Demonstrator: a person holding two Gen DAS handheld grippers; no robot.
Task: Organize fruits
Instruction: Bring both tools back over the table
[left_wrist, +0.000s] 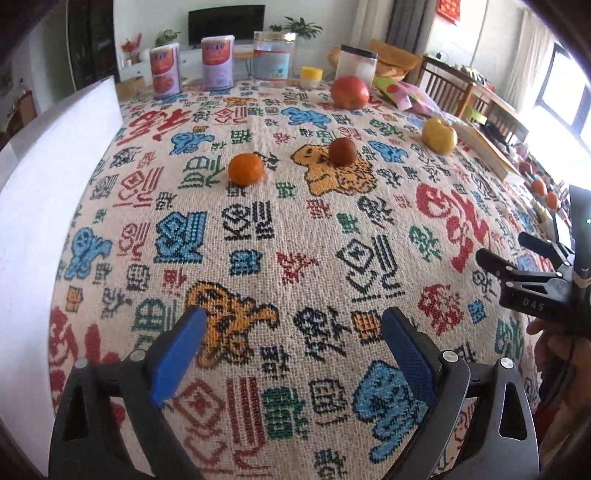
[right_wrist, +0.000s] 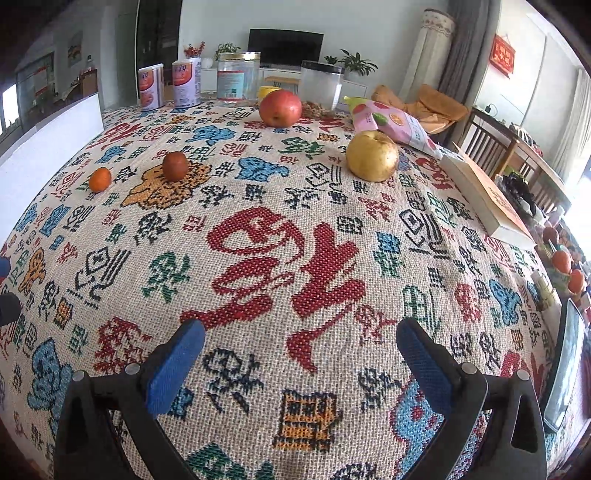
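The left claw (left_wrist: 293, 332) stood wide, its blue pads (left_wrist: 177, 354) apart over the patterned cloth (left_wrist: 258, 236) on the counter, with nothing between them. The right claw (right_wrist: 301, 354) was just as wide and also empty, held low over the big red character woven into the cloth.

All four fruits lay well ahead of both claws, none touching a pad. From the left wrist view, the orange (left_wrist: 246, 168) sat straight ahead and slightly left of the gap, the small brown fruit (left_wrist: 342, 150) just right of it on an orange woven figure, the pear (left_wrist: 439, 136) further right, and the apple (left_wrist: 349, 92) farthest off, near the jars (left_wrist: 274, 55) at the back edge. From the right wrist view, the pear (right_wrist: 372, 156) lay ahead and a little right of the gap, the apple (right_wrist: 280, 108) beyond it near the centre, and the brown fruit (right_wrist: 175, 166) and orange (right_wrist: 100, 180) off to the left. The fruits were apart from one another.

In the left wrist view the right claw (left_wrist: 506, 251) showed at the right edge, held by a hand (left_wrist: 557, 343).
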